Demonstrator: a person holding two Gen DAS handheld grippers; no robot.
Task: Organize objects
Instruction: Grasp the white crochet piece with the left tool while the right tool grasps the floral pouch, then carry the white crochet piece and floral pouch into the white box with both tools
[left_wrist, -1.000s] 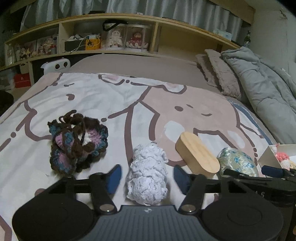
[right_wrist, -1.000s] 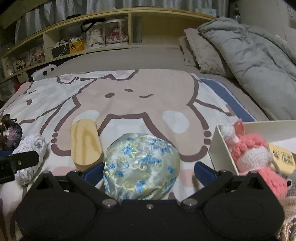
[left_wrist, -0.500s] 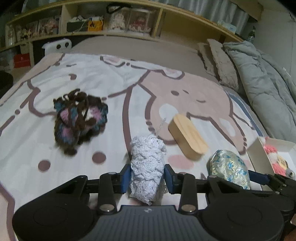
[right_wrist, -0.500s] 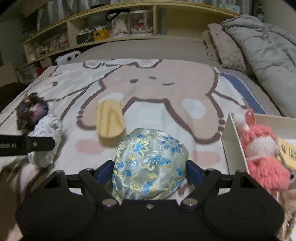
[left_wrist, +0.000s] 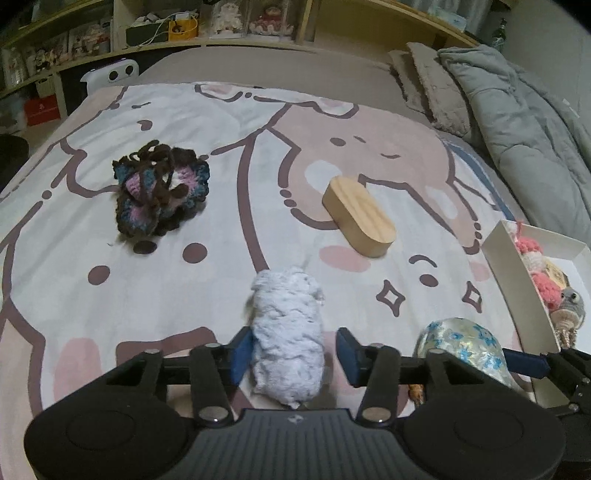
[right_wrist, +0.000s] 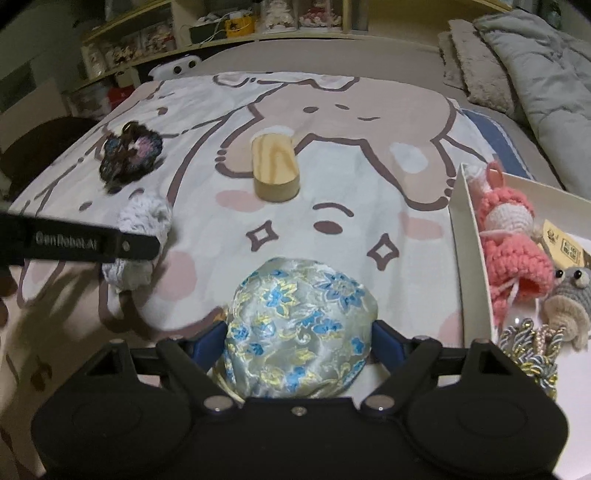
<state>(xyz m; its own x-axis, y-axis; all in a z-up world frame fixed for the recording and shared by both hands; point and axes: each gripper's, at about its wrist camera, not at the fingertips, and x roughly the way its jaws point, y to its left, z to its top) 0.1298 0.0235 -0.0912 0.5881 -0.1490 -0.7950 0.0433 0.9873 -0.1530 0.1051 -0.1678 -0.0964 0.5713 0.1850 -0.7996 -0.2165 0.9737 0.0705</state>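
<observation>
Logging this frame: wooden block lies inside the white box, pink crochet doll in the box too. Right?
Not quite. The wooden block lies on the bedspread, outside the white box, as the right wrist view shows. The pink crochet doll is in the box.

1. right gripper (right_wrist: 298, 341): jaws opening, floral satin pouch (right_wrist: 301, 328) between pads.
2. white box (right_wrist: 466, 236): pink crochet doll (right_wrist: 511, 243), grey crochet critter (right_wrist: 570, 301).
3. wooden oval block (right_wrist: 275, 168), mid-blanket.
</observation>
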